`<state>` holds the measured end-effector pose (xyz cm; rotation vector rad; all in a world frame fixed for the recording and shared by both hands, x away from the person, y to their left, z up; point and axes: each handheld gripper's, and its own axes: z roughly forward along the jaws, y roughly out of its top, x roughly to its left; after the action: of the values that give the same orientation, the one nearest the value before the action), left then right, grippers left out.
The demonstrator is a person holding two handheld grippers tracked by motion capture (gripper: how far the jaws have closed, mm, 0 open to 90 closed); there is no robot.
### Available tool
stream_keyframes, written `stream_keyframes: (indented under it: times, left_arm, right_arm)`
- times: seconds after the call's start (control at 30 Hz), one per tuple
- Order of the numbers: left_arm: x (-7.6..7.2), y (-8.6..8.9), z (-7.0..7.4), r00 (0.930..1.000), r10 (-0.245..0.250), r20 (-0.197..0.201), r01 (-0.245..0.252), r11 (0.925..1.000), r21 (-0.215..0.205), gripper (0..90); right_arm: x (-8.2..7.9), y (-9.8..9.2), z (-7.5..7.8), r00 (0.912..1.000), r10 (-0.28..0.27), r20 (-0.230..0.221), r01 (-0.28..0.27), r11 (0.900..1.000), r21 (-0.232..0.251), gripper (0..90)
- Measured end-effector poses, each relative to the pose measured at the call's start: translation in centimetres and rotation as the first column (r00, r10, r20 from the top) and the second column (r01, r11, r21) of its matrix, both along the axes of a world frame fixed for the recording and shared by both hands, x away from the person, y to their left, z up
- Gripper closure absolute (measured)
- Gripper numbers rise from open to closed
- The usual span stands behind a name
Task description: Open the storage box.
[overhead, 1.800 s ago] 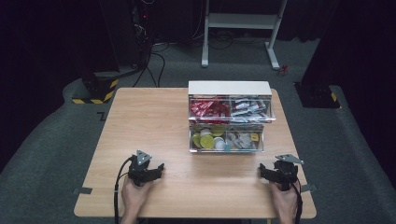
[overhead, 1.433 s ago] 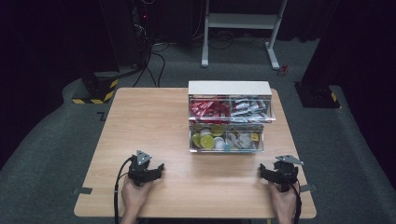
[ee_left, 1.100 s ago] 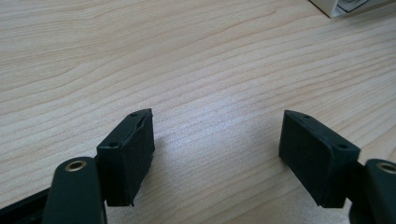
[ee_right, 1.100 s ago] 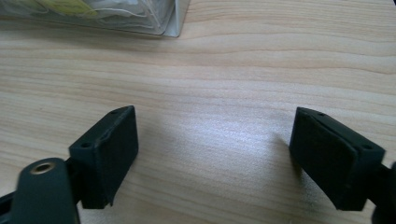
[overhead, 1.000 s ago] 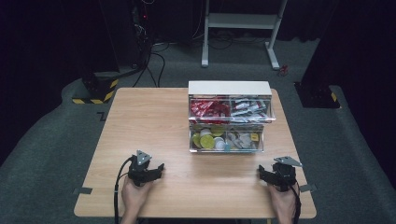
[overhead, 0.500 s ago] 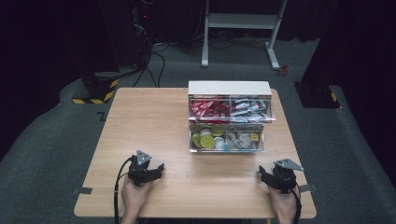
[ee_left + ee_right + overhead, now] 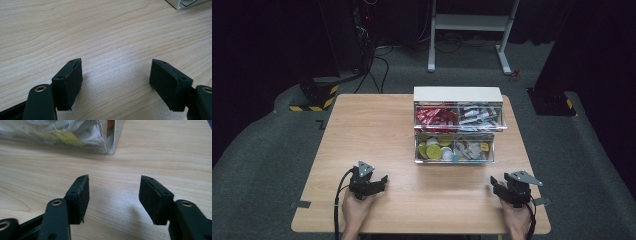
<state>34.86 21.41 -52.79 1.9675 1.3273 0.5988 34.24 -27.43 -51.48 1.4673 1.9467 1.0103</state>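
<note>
Your counter (image 7: pixel 372 125) lies bare left of the drawer box (image 7: pixel 457 125), which sits right of centre. Your left claw (image 7: pixel 379 181) rests released near the front edge; your right claw (image 7: pixel 496 186), nothing between its jaws, has just been closing by the front right corner.

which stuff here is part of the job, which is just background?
Part of the job:
- drawer box, clear drawers holding red packets, silver packets, yellow capsules
- left tool, open, nothing between its jaws
- right tool, open, jaws just been closing on nothing
- table

Just lying about:
- white frame
- floor cables
- striped block
</note>
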Motion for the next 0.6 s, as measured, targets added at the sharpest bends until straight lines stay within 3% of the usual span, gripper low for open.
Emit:
stream_keyframes:
  times: [0.17,0.4,0.6]
  left_arm:
    - [0.0,0.0,0.0,1.0,-0.003,-0.002,0.003,1.0,0.002,26.8]
    - [0.0,0.0,0.0,1.0,-0.003,-0.001,0.003,1.0,0.001,26.7]
    - [0.0,0.0,0.0,1.0,-0.003,-0.002,0.003,1.0,0.001,26.4]
  right_arm:
    - [-0.3,0.0,0.2,0.9994,-0.009,0.034,0.008,1.0,0.002,43.2]
    - [-0.2,-0.1,0.4,0.9994,-0.016,0.032,0.015,0.999,0.039,45.1]
    - [-0.1,0.6,1.1,0.9995,0.012,0.03,-0.013,0.999,0.031,45.8]
